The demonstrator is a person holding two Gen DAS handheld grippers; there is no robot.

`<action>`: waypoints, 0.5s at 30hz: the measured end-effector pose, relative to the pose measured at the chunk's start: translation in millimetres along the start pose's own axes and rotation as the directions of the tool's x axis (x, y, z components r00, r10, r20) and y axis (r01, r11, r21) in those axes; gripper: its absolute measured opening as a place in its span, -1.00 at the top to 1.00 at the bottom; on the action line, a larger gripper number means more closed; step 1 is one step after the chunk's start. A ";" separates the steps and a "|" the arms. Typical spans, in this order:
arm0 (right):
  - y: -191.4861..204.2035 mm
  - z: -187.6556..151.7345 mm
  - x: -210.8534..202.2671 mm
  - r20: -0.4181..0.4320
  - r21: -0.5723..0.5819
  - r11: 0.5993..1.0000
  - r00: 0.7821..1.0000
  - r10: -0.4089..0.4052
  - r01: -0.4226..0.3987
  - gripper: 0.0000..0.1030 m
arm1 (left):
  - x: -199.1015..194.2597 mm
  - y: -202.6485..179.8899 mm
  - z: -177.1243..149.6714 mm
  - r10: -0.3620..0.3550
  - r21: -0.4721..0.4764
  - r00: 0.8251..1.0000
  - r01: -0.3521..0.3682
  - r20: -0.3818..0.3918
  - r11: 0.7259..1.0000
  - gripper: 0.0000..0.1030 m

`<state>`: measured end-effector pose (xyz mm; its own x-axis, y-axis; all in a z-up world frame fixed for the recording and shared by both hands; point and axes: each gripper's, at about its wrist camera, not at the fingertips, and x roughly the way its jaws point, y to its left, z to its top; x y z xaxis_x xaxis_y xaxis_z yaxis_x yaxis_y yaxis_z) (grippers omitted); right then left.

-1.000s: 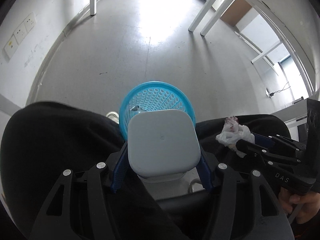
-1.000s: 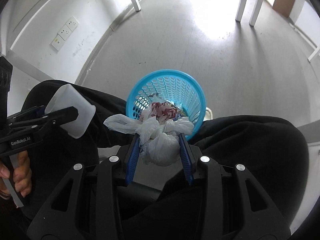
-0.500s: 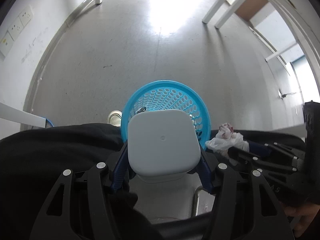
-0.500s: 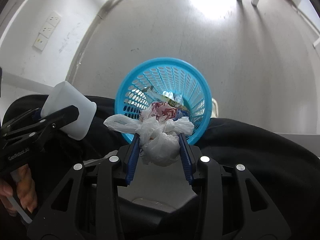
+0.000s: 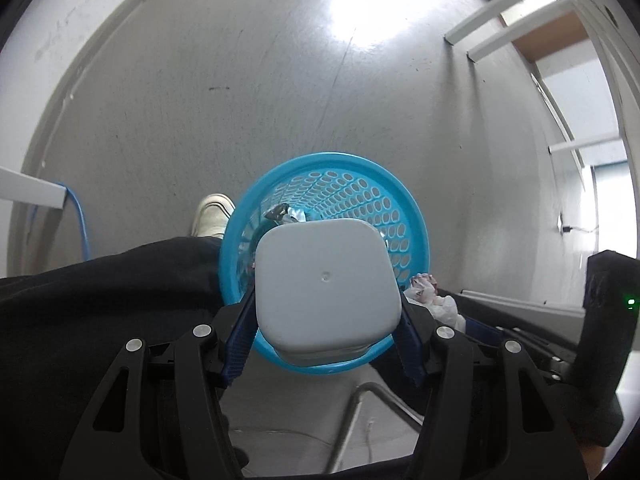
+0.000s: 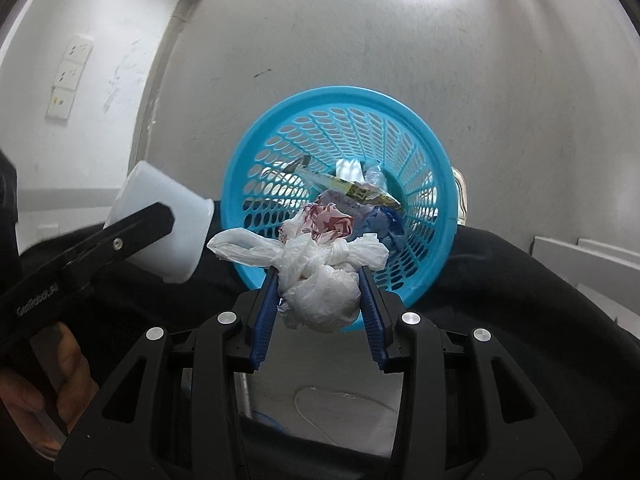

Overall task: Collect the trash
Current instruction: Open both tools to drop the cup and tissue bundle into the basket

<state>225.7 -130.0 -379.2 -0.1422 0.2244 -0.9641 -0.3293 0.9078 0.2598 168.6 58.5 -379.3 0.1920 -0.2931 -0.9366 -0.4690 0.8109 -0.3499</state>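
Note:
A blue perforated waste basket (image 5: 404,216) (image 6: 424,148) stands on the grey floor, with wrappers and crumpled paper inside. My left gripper (image 5: 326,300) is shut on a white plastic container (image 5: 326,284), held bottom-first over the basket's near rim. My right gripper (image 6: 320,292) is shut on a knotted white plastic bag (image 6: 320,280) with red-printed paper in it, also over the near rim. The white container (image 6: 160,220) and the left gripper's finger (image 6: 120,240) show at the left of the right wrist view. The bag (image 5: 432,300) peeks out right of the container in the left wrist view.
A person's black-clad legs (image 5: 100,300) (image 6: 520,300) flank the basket, and a pale shoe (image 5: 212,216) rests on the floor beside it. A blue cable (image 5: 80,216) hangs at the left. White table legs (image 5: 500,24) stand at the far right. Wall sockets (image 6: 70,76) sit on the left wall.
Both grippers have come down toward the basket with their loads, so it looms larger beneath them. Their grips have not changed.

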 end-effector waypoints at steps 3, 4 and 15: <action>-4.7 8.1 8.5 -0.010 0.026 1.000 1.000 -0.006 0.006 0.28 | 6.4 1.3 5.4 0.002 -0.012 1.000 -0.002 -0.002 1.000 -0.16; -6.3 10.6 11.5 -0.014 0.031 0.999 1.000 -0.006 0.006 0.27 | 8.7 0.9 7.3 0.001 -0.014 1.000 -0.001 -0.005 1.000 -0.16; -11.3 14.9 16.0 0.008 0.045 0.999 1.000 -0.020 0.020 -0.30 | 2.5 -6.7 14.3 -0.081 0.014 0.995 0.080 0.050 0.997 -0.57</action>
<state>241.0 -131.4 -398.3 -0.1283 0.2087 -0.9695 -0.2901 0.9269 0.2380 184.5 59.6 -379.1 0.2717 -0.3322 -0.9032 -0.4397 0.7920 -0.4236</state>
